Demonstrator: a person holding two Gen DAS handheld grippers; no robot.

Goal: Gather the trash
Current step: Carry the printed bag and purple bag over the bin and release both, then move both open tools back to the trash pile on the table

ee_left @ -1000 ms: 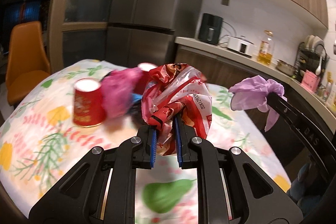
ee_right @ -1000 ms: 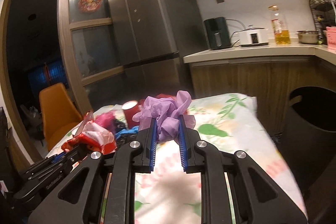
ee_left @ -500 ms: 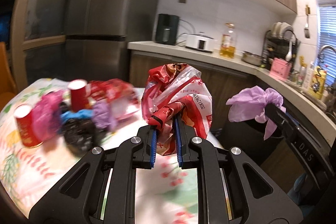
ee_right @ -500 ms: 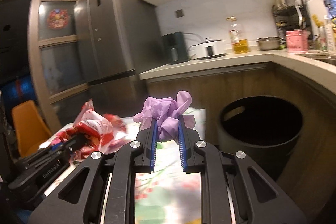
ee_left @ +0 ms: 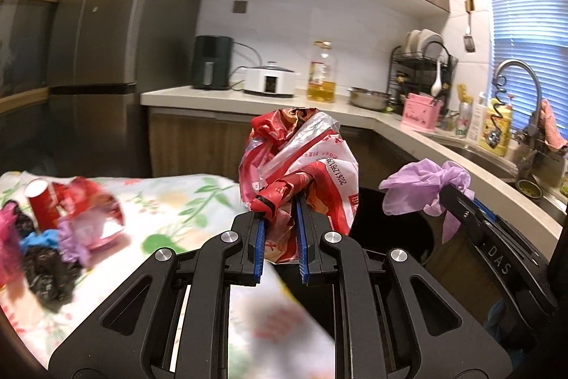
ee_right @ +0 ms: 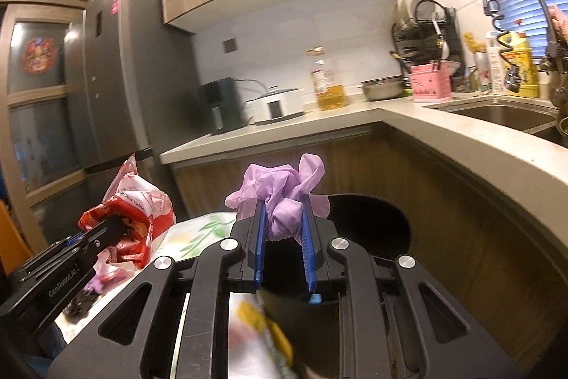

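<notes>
Both grippers swung from table to black bin point(ee_right: 372, 229), red bag point(ee_left: 298, 173) (crumpled) pinched between left fingers point(ee_left: 260, 229)

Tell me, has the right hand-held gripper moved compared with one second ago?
Yes. The right hand-held gripper, shut on the purple glove, swung away from the refrigerator toward the black bin.
</notes>
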